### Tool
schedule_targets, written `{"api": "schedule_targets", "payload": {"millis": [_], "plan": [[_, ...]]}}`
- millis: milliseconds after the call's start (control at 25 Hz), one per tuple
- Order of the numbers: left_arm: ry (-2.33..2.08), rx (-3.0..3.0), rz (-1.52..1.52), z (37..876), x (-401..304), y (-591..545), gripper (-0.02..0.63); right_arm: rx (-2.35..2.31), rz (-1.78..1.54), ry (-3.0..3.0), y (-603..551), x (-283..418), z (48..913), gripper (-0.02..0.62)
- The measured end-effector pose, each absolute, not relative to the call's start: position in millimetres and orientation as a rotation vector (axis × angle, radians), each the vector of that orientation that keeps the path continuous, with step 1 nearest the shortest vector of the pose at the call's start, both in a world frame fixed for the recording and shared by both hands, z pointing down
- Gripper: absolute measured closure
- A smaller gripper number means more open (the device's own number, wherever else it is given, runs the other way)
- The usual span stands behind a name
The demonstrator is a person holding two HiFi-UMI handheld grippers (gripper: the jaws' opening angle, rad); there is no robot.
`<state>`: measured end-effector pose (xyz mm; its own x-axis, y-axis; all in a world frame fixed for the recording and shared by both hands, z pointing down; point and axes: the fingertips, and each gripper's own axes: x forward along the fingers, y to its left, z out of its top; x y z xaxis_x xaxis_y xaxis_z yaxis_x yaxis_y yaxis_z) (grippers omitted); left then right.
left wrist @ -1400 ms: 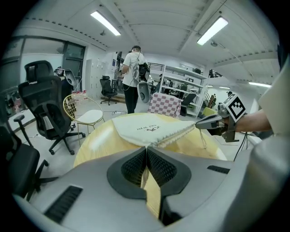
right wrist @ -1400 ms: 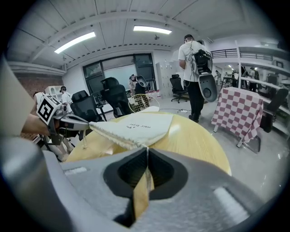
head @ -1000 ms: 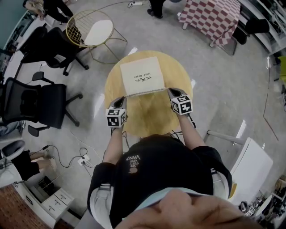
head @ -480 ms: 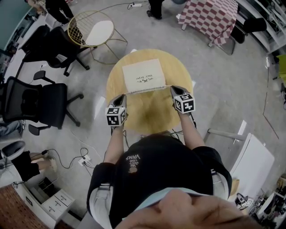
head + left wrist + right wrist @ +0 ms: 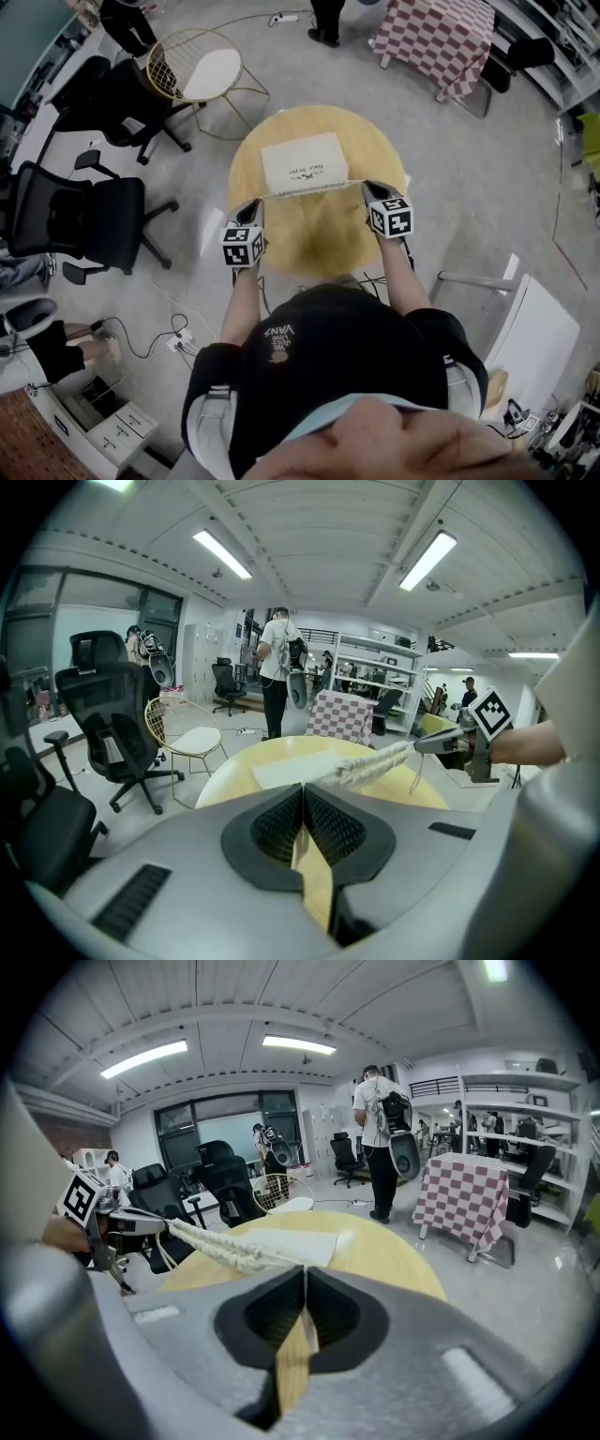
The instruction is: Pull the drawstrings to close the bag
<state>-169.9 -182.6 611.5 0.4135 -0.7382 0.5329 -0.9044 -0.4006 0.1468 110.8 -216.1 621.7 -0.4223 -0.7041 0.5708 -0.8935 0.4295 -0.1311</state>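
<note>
Cream fabric bag [image 5: 303, 161] on round wooden table [image 5: 319, 239], mouth now gathered tighter than before. Left gripper [image 5: 251, 204] and right gripper [image 5: 371, 188], each pinched tight, apparently on the white drawstrings [image 5: 309, 190], have pulled apart: closure nearly complete.

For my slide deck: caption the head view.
Left gripper and right gripper, shut on the drawstrings, stretch the bag's gathered mouth over a round table.

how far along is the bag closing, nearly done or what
Mostly done, it seems: the bag has its mouth bunched into a tight ruffle on the round table. In hand: the left gripper and right gripper are each shut on the drawstring, stretching it taut between them. Left: perhaps a last pull, then letting go; whether the mouth is fully closed I cannot tell.
</note>
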Motion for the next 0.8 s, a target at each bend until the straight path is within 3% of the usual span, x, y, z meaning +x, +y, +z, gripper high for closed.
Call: {"api": "schedule_targets", "payload": {"millis": [800], "plan": [[-1.449,2.238,0.490,598.9,-187.9,-171.7,0.589,1.455,0.597,-2.220,-195.9,128.1,608.3,0.592]]}}
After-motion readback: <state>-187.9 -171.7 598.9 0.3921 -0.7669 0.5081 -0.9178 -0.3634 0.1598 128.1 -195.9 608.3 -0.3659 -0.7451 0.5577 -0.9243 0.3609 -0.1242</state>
